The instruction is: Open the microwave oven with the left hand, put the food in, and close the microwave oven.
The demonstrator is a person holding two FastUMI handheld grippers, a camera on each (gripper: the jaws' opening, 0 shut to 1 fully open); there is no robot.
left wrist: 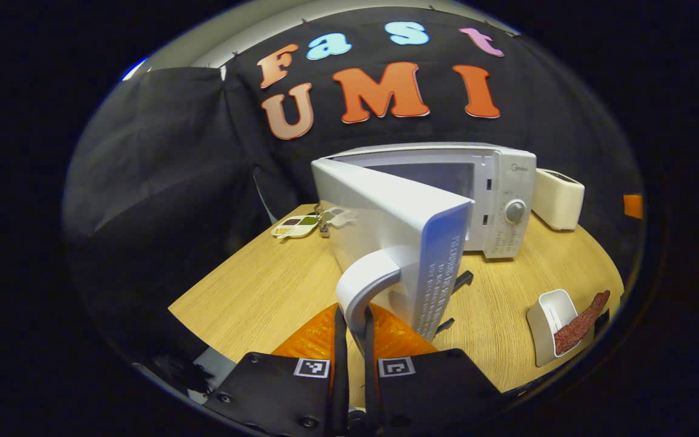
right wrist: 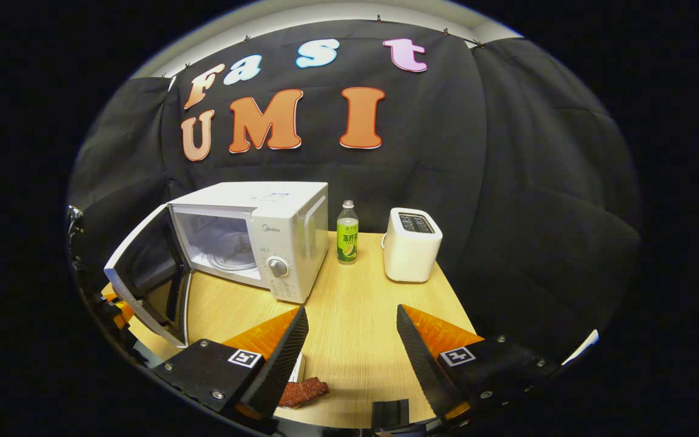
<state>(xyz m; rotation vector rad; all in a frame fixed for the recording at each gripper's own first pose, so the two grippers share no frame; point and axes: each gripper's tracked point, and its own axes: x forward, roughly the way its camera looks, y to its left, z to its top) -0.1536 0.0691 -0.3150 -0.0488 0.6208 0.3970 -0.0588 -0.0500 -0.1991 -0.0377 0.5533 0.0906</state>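
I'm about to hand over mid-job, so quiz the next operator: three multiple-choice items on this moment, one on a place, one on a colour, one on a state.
1. Where does the bottle stand?
A. Between the microwave and the toaster
B. Inside the microwave
C. On top of the toaster

2. What colour is the toaster?
A. Red
B. White
C. Black

3. How is the microwave door?
A. Fully shut
B. Taken off and lying flat on the table
C. Swung open, with the left gripper closed on its handle

Answers:
1 A: the right gripper view shows it on the table in the gap between the two appliances.
2 B: its body is white in both views.
3 C: the cavity is exposed, and both fingers pinch the handle in the left gripper view.
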